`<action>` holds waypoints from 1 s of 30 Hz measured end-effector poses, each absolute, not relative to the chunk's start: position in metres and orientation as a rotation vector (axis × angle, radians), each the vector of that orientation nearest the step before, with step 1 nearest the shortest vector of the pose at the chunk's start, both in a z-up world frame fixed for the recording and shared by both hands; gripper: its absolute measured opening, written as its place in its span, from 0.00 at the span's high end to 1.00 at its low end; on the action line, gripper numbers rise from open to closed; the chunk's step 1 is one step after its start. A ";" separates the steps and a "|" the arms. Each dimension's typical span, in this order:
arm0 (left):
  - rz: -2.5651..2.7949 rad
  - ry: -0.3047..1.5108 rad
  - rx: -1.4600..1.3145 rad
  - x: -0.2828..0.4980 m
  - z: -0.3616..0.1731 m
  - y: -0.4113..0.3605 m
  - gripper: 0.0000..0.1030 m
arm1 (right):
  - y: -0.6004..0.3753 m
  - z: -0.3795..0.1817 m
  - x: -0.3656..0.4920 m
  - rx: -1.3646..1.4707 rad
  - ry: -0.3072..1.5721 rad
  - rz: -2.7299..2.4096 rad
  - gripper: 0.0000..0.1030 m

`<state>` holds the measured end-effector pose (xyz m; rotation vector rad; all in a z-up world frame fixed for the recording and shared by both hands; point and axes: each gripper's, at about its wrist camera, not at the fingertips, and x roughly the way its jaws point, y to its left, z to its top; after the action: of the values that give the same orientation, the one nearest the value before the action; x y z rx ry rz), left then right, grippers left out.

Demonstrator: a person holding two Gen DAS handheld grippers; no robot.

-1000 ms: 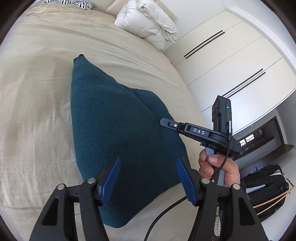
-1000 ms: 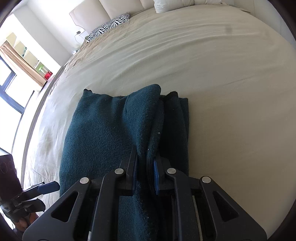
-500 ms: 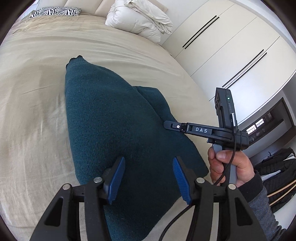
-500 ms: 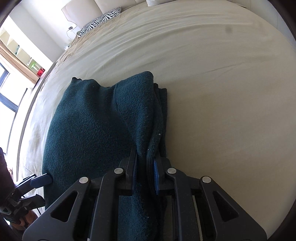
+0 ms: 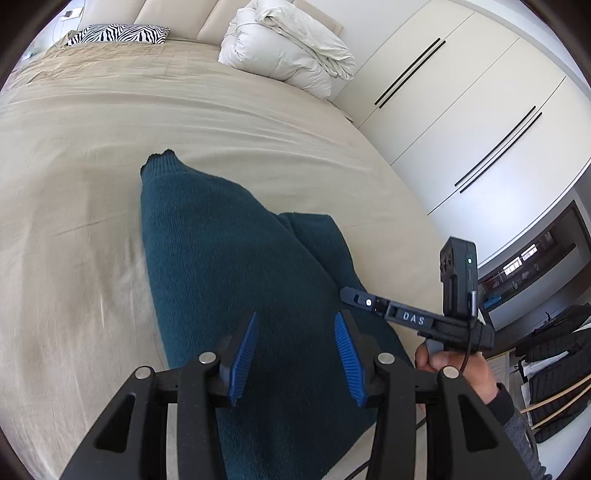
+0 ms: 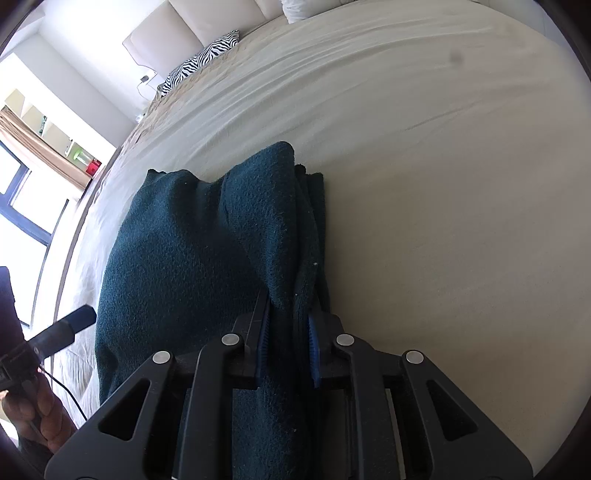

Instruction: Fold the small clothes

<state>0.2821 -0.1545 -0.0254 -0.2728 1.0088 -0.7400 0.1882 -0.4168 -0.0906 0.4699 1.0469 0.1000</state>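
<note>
on the bed: a dark teal knit garment [image 5: 236,266] lies on the beige bedspread [image 5: 74,221], near the foot end, well apart from the pillows
garment shape: partly folded, 1 layer doubled over along the side by the right gripper, a ribbed cuff or hem [image 5: 159,164] pointing toward the headboard
right gripper [image 6: 286,325]: jaws nearly together and pinching a bunched ridge of the teal fabric, blue pads pressed on it from both sides, cloth rising between the fingers
left gripper [image 5: 295,350]: jaws have just been closing, now about half apart, hovering over the near part of the garment, nothing between the blue pads, can't see them touching the knit
hands: right hand [image 5: 454,369] wrapped round its gripper handle, grey sleeve at the wrist
far end: zebra print pillow [image 5: 122,34] and a bundled white duvet [image 5: 288,55] by the headboard
side: white wardrobe doors [image 5: 461,122] with long black handles
</note>
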 end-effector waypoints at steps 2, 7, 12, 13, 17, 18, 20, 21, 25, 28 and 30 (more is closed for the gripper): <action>-0.720 1.024 -0.250 0.305 -0.029 -0.165 0.55 | -0.420 -0.088 0.185 0.483 1.038 0.104 0.86; -0.667 1.092 -0.231 0.339 -0.076 -0.181 0.69 | -0.432 -0.094 0.181 0.539 1.017 0.135 0.86; -0.667 1.021 -0.138 0.328 -0.082 -0.185 0.72 | -0.442 -0.104 0.176 0.637 0.987 0.174 0.86; -0.670 1.029 -0.149 0.330 -0.083 -0.184 0.72 | -0.443 -0.105 0.174 0.660 0.985 0.176 0.85; -0.664 1.029 -0.121 0.328 -0.083 -0.183 0.71 | -0.438 -0.085 0.166 0.625 1.003 0.080 0.75; -0.660 1.022 -0.117 0.326 -0.083 -0.184 0.71 | -0.436 -0.073 0.165 0.590 0.987 0.039 0.71; -0.654 1.007 -0.120 0.323 -0.085 -0.183 0.71 | -0.435 -0.049 0.164 0.586 0.923 0.035 0.71; -0.651 1.001 -0.123 0.322 -0.086 -0.183 0.71 | -0.436 -0.038 0.166 0.614 0.896 0.066 0.71; -0.639 0.987 -0.104 0.315 -0.086 -0.183 0.71 | -0.414 -0.022 0.203 0.635 0.914 0.200 0.70; -0.639 0.979 -0.106 0.314 -0.088 -0.184 0.71 | -0.396 -0.042 0.239 0.630 1.010 0.221 0.68; -0.638 0.972 -0.105 0.307 -0.088 -0.184 0.71 | -0.393 -0.068 0.256 0.654 1.080 0.202 0.68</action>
<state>0.3066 -0.1839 -0.0879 -0.1049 0.9719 -0.6385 0.2563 -0.3929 -0.0678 0.6537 1.0798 0.2021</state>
